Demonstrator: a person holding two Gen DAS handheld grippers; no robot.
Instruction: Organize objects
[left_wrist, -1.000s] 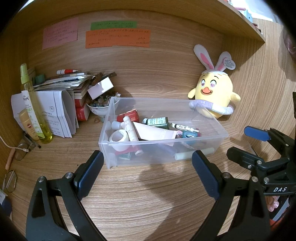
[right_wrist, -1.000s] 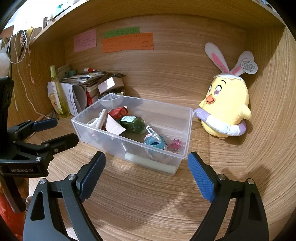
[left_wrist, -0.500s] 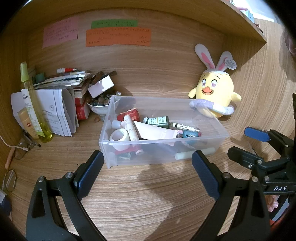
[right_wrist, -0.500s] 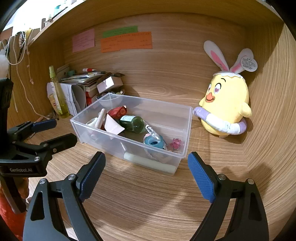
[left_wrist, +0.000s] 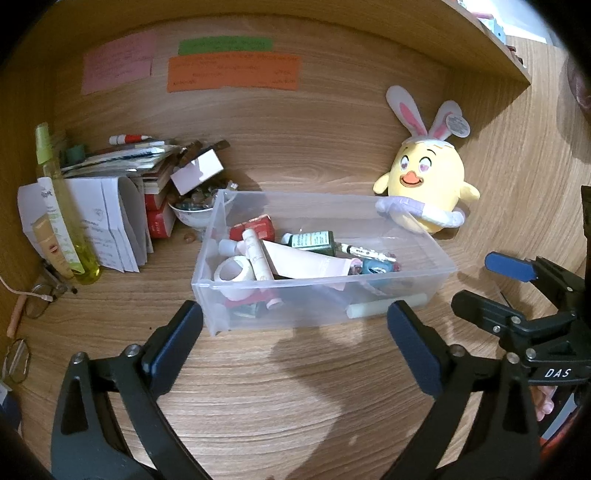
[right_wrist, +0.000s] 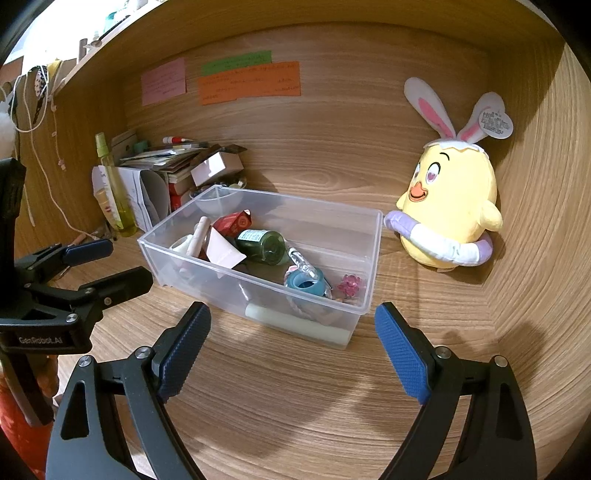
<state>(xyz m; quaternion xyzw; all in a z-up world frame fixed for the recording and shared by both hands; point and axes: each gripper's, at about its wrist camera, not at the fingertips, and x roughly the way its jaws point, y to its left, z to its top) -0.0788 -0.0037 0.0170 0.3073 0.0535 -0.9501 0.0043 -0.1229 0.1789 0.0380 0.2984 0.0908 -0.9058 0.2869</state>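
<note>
- Nearest us, our left gripper (left_wrist: 291, 325) and right gripper (right_wrist: 291, 332) hover over the wooden counter (right_wrist: 295, 406), fingers spread wide, pinching nothing.
- Just beyond both sets of fingertips sits the clear plastic rectangular bin (left_wrist: 321, 306), its long axis running across our left view and slanting away in our right.
- Inside it lie a dark green glass bottle (right_wrist: 264, 245), a pink squeeze tube (left_wrist: 306, 260), a white tape roll (left_wrist: 234, 273) and a teal ring (right_wrist: 304, 282), jumbled together.
- We judge the teal ring nearer the right fingers, the tape roll nearer the left.
- Farther back, a yellow chick plush with bunny ears (right_wrist: 450, 210) leans beside the bin's right end.
</note>
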